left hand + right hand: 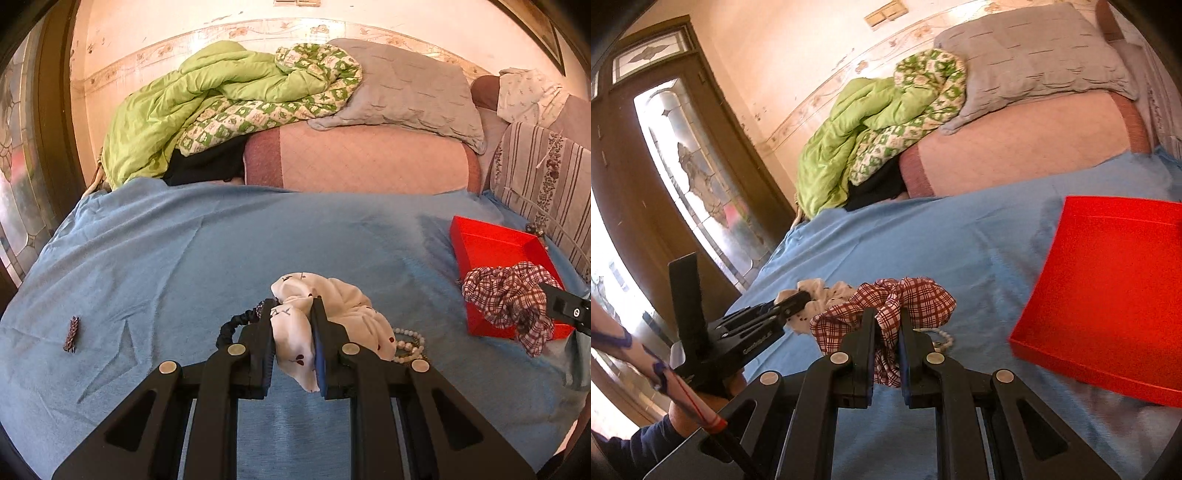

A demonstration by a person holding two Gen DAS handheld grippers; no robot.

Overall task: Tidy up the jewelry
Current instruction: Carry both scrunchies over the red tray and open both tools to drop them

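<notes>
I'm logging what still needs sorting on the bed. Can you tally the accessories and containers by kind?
Scrunchies: 2, white patterned scrunchie and red plaid scrunchie
Pearl bead strands: 1, pearl bracelet
Black elastic bands: 1, black braided band
Small braided clips: 1, dark braided piece
Trays: 1, red tray
Total: 6

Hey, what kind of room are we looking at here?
Most likely a bedroom: a bed under a blue sheet, a grey pillow and a rumpled green quilt against the wall.
</notes>
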